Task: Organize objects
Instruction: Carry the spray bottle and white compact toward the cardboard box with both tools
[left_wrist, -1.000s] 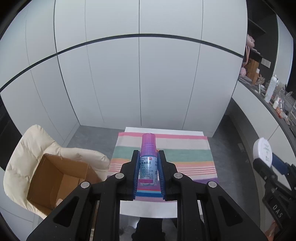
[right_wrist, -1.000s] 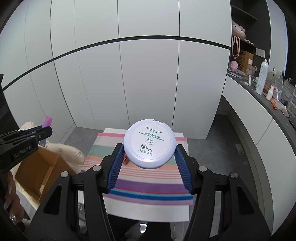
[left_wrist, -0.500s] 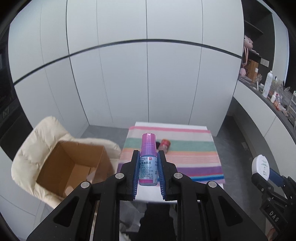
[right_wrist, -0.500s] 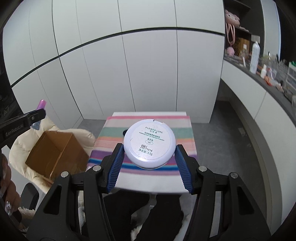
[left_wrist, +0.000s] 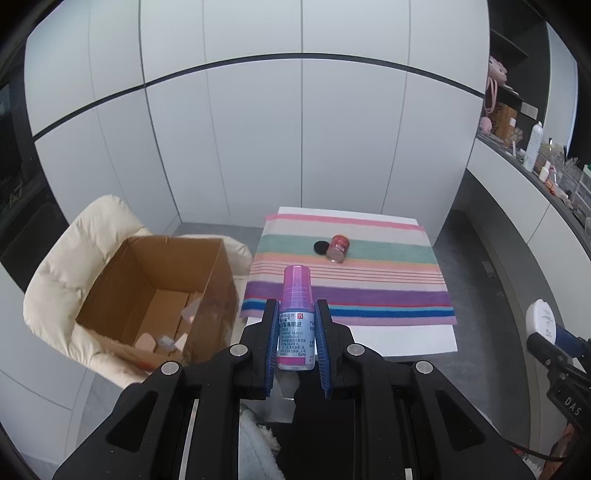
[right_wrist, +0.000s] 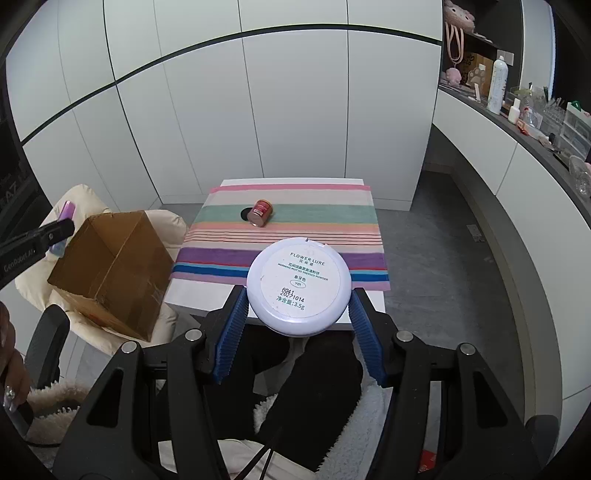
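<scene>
The bottle (left_wrist: 295, 317) stands upright, pinched in the left claw (left_wrist: 295, 332), held above the gap between the box (left_wrist: 159, 295) and the counter (left_wrist: 406, 339). The right claw (right_wrist: 297, 314) pinches a white compact (right_wrist: 299, 286) by its rim. On the counter's striped cloth (left_wrist: 351, 291) a red can (left_wrist: 338, 248) lies tipped beside a black lid (left_wrist: 320, 246). The open box sits on a cream chair (left_wrist: 74, 258).

The bottle (left_wrist: 295, 317) is translucent pink plastic with a glossy paper label; the compact (right_wrist: 298, 286) is smooth, glossy white plastic; the box (left_wrist: 155, 295) is matt brown cardboard on a soft quilted chair (left_wrist: 74, 251); the striped cloth (right_wrist: 284, 236) looks woven; the can (right_wrist: 260, 213) is shiny metal
</scene>
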